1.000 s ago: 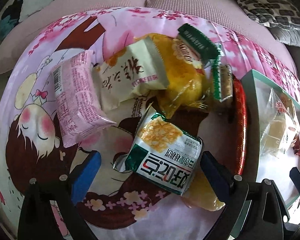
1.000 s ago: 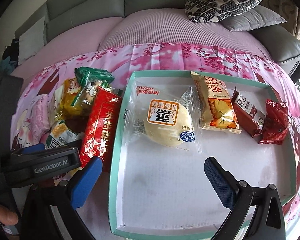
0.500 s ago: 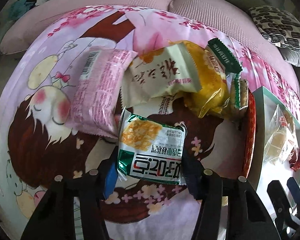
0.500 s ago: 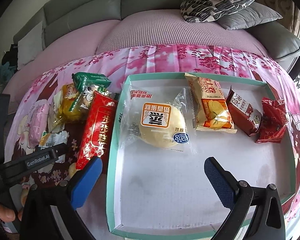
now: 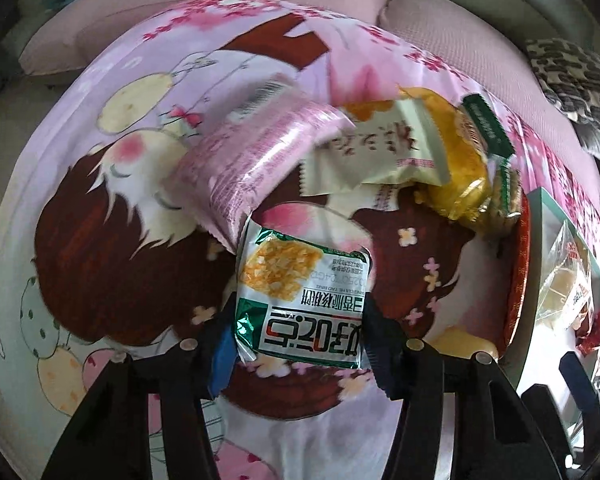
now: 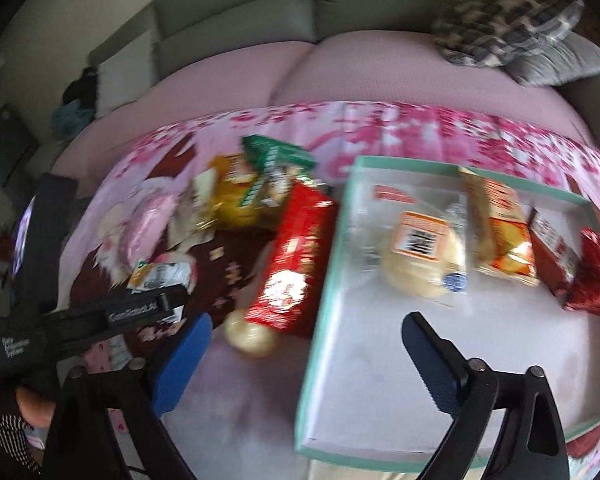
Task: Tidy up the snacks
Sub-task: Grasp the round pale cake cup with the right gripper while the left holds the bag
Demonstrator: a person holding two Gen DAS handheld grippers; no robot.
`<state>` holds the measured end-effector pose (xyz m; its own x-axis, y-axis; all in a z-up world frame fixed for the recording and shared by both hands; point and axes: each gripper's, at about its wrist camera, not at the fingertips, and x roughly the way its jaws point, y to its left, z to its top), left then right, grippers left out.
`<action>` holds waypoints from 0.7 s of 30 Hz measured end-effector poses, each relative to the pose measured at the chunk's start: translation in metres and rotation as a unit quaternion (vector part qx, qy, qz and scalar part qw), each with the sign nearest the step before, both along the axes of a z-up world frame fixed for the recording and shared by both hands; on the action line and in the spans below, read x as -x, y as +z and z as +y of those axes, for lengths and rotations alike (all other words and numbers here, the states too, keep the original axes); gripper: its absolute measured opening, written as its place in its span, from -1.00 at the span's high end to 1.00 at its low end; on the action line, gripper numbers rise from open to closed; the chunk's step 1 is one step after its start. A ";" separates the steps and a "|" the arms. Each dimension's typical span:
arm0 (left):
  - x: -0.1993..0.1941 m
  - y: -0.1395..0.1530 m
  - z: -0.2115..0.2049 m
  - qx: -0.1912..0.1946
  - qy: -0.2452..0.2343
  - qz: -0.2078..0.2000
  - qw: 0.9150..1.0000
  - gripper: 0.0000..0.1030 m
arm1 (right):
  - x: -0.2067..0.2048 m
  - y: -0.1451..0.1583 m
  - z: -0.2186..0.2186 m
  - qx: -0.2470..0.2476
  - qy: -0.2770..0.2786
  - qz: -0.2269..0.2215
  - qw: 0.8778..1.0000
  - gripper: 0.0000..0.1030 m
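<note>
Two grippers: left gripper [image 5: 300, 344] jaws clenched on green-white snack pack [image 5: 302, 300]; right gripper [image 6: 304, 364] jaws released w/ nothing between, over teal tray [image 6: 320, 320] edge.

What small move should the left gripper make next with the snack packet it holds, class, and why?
Probably lift and carry it rightward to the tray: the left gripper is shut on the green-and-white packet, and the tray's near floor is bare while other snacks line its far side.

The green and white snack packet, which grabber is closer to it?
Left. The left gripper is shut on the green and white snack packet, pads on both its sides. The right gripper hangs open over the teal tray edge, apart from it.
</note>
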<state>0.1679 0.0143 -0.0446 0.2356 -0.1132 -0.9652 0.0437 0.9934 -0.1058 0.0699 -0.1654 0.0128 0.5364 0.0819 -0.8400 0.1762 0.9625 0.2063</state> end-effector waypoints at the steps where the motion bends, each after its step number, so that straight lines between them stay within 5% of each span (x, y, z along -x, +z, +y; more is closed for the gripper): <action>1: 0.000 0.001 0.005 0.004 0.006 0.001 1.000 -0.12 | -0.001 -0.001 0.005 -0.002 0.010 -0.001 1.000 -0.70; 10: -0.003 0.002 0.018 0.023 0.024 0.009 0.999 -0.12 | -0.010 -0.013 0.037 -0.013 0.088 0.025 0.996 -0.19; 21: -0.004 0.007 0.022 0.030 0.031 0.009 0.999 -0.12 | -0.021 -0.034 0.044 0.036 0.082 0.056 0.994 -0.17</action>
<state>0.1721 0.0366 -0.0378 0.2272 -0.1573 -0.9611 -0.0191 0.9860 -0.1659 0.0906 -0.1209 -0.0210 0.4239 0.0978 -0.9004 0.0328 0.9918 0.1232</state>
